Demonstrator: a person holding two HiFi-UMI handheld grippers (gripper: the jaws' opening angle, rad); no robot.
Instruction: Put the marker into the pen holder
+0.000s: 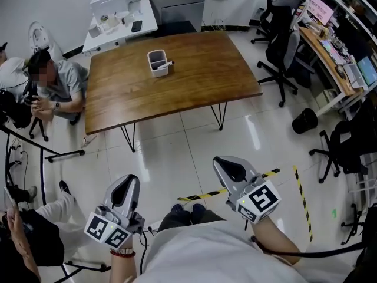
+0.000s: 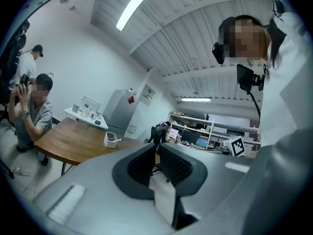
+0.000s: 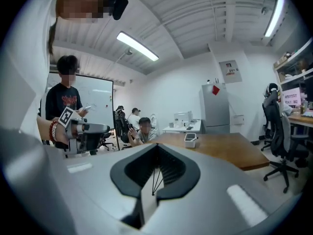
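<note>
Both tongs closed and empty, well short of the table.

My left gripper (image 1: 127,184) and right gripper (image 1: 228,167) hang low and near my body, each with its jaws pressed together on nothing. Far ahead, on the wooden table (image 1: 200,84), the marker (image 1: 165,65) lies touching the right side of the white pen holder (image 1: 155,59); I cannot tell whether it leans on the rim. To do this well I would walk in, spread the right jaws before reaching, take the marker mid-barrel across its width, and avoid nudging the holder, which looks light.
</note>
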